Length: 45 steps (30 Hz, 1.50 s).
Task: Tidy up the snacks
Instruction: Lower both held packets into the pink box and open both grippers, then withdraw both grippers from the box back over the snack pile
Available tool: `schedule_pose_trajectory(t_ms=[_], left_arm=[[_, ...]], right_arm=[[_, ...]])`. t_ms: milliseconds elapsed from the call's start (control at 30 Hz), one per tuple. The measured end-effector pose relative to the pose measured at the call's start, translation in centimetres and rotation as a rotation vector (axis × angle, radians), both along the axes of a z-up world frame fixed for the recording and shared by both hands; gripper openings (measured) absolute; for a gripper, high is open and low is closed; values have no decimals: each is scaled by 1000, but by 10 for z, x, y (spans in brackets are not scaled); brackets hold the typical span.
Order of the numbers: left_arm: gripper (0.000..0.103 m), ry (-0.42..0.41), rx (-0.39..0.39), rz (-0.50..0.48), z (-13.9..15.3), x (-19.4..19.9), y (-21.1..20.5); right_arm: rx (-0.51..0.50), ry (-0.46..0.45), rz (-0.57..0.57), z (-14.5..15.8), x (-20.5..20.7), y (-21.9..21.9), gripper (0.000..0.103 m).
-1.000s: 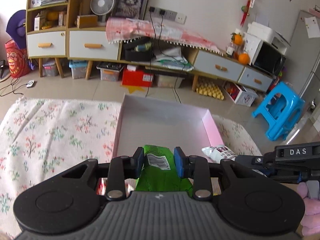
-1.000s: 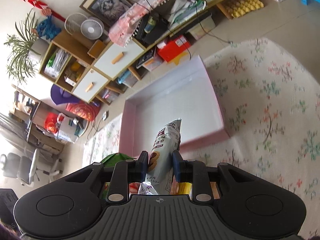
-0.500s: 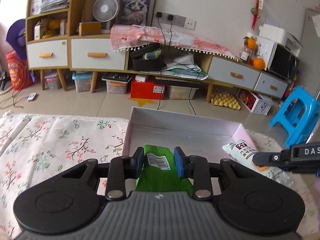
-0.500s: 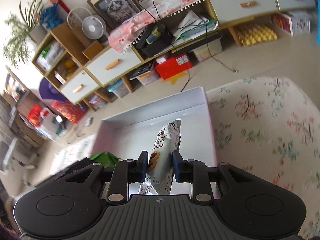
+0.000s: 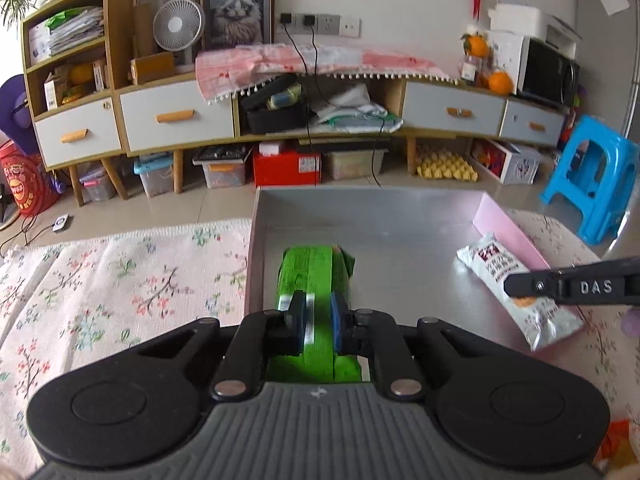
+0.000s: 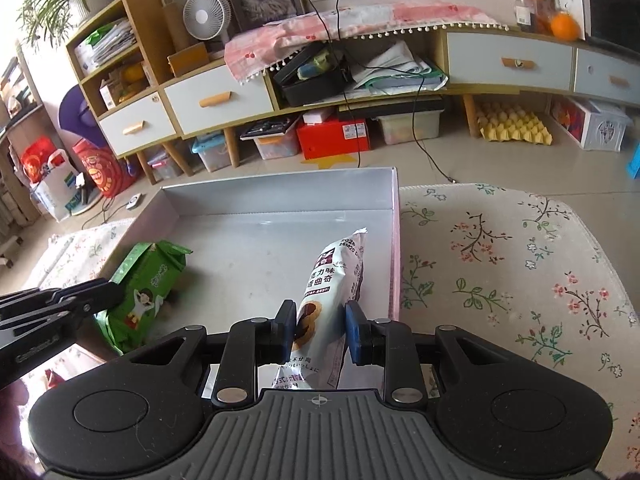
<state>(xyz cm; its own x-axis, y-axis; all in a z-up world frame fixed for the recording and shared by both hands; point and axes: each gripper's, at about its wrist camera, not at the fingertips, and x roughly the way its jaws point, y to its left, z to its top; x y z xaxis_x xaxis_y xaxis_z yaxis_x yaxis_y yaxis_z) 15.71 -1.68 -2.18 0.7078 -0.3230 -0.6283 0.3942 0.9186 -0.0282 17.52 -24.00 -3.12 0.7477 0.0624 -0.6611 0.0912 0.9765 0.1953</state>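
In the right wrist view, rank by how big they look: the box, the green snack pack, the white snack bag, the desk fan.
1. box
2. white snack bag, nearest the camera, so unsure against
3. green snack pack
4. desk fan

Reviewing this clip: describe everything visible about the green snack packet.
The green snack packet is a soft, glossy plastic pouch, bright green, with a cartoon figure printed on one face and a silvery patch near its held end. It lies lengthwise inside the grey tray, near the tray's left wall, its crimped far end pointing into the tray. The left gripper is shut on its near end, pads pinching it thin. Whether its underside rests fully on the tray floor is unclear.
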Motion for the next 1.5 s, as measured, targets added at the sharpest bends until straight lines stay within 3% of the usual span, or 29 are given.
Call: schedule_pose_trajectory(t_ms=[233,433,900,933,967,1000,1033,1067,1167,1300,1500], left_arm=[[10,85,59,-18,-3,-10,0],[10,143,-11,13,-4,-10,10],[11,182,-5,20,-2,-29,11],[17,175,5,29,-1,-30,10],[24,167,19,35,0,-31,8],[38,158,26,34,2,-32,7],[55,146,28,33,4,-35,7],[62,134,29,29,7,-37,6],[70,114,44,16,13,-43,5],[82,105,50,4,20,-51,5],[95,127,48,27,27,-64,10]], right_arm=[[-13,26,8,4,-3,2,26],[-37,44,25,7,-6,9,26],[-87,32,-9,10,-9,15,30],[-79,29,-6,12,-10,16,32],[-67,27,-2,14,-12,16,42],[-53,27,2,16,-13,16,56],[-44,23,4,19,-15,16,60],[-44,12,5,24,-18,17,65],[-48,1,9,36,-24,19,67],[-11,4,16,53,-36,18,86],[-12,39,23,67,-61,20,89]])
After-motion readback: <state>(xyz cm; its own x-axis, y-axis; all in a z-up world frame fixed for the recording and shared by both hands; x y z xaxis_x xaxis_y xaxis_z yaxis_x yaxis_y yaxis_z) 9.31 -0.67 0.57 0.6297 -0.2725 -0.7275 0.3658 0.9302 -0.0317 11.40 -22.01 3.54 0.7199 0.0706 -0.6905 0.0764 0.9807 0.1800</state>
